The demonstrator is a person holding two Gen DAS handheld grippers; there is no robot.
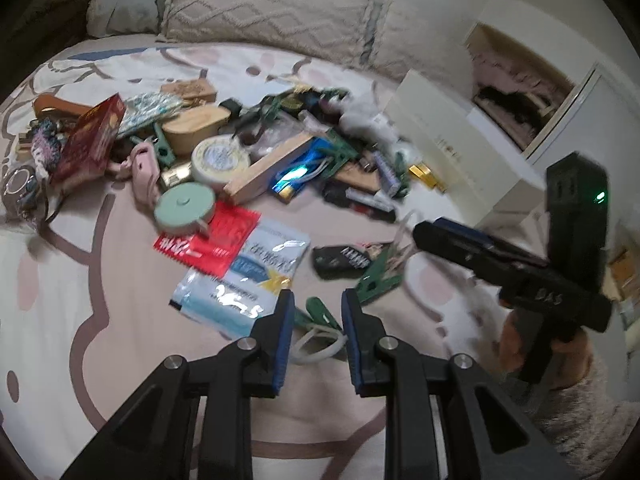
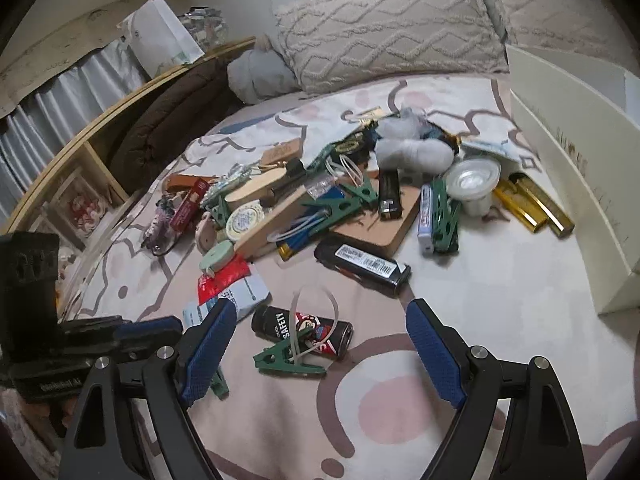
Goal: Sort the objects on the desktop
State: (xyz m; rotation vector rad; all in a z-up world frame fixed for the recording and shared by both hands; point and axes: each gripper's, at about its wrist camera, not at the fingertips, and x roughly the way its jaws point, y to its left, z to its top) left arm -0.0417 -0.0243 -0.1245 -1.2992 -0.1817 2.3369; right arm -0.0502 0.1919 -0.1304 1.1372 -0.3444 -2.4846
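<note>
My right gripper (image 2: 320,356) stands wide open over the bedsheet (image 2: 500,320), nothing pressed by its pads. Between them, toward 12 o'clock, lies a black can (image 2: 276,326) marked SAFETY, with a green clip (image 2: 280,360) and a white cable tie (image 2: 316,320) lying against it. At 1 o'clock of the can lies a black lighter (image 2: 360,266).

My left gripper (image 1: 314,336) is nearly closed, with a narrow gap between the pads. In that gap I see another green clip (image 1: 320,314) and a white loop (image 1: 320,346) on the sheet; I cannot tell whether the pads touch them. At 10 o'clock of its tips lie a white-blue packet (image 1: 224,300) and a red packet (image 1: 216,236), and a mint round tin (image 1: 184,204) sits on the red one.

The main heap (image 1: 260,148) of desktop things lies at 11 to 12 o'clock in the left view. A white box (image 1: 448,144) stands at its 3 o'clock, with gold bars (image 2: 532,208) beside the wall of the box. A pillow (image 2: 392,24) lies behind the heap.
</note>
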